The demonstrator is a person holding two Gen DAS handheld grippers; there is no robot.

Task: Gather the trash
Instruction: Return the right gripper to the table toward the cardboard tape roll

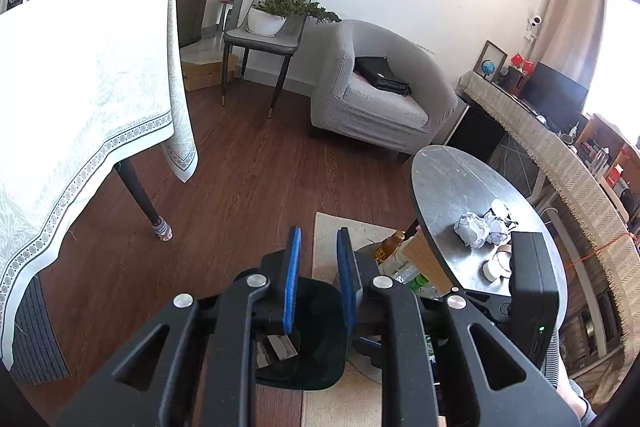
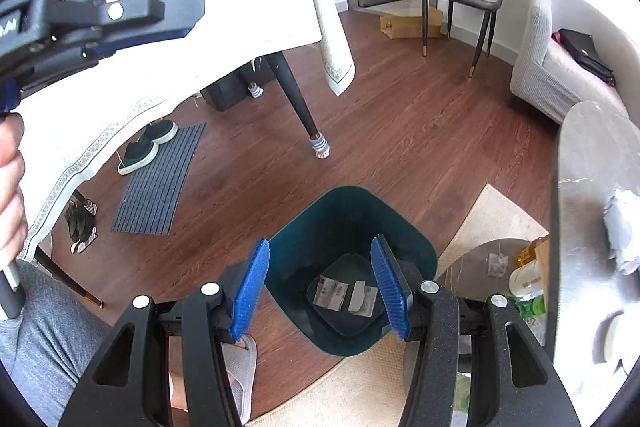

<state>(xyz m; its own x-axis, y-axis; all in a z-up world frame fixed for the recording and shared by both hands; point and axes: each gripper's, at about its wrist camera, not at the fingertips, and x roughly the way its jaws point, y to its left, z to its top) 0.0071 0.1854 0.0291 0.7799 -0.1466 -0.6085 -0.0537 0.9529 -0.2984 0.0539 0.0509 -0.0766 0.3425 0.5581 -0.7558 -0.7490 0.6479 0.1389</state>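
A dark teal trash bin [image 2: 352, 227] stands on the floor by the rug, with two flat paper packets [image 2: 346, 295] at its bottom; its rim also shows in the left wrist view [image 1: 316, 311]. My right gripper [image 2: 318, 259] is open and empty right above the bin. My left gripper [image 1: 318, 239] is open and empty, above the bin; it also shows in the right wrist view [image 2: 176, 15] at upper left. Crumpled white paper balls [image 1: 482, 227] lie on the round grey side table [image 1: 452, 179], with a paper ball [image 2: 622, 227] at the right wrist view's edge.
Bottles and a box [image 1: 404, 263] sit on a lower shelf under the side table. A cloth-covered dining table [image 1: 80, 87] stands left, a grey armchair [image 1: 380, 91] and a chair with a plant [image 1: 272, 23] behind. Shoes and a mat [image 2: 160, 167] lie under the dining table.
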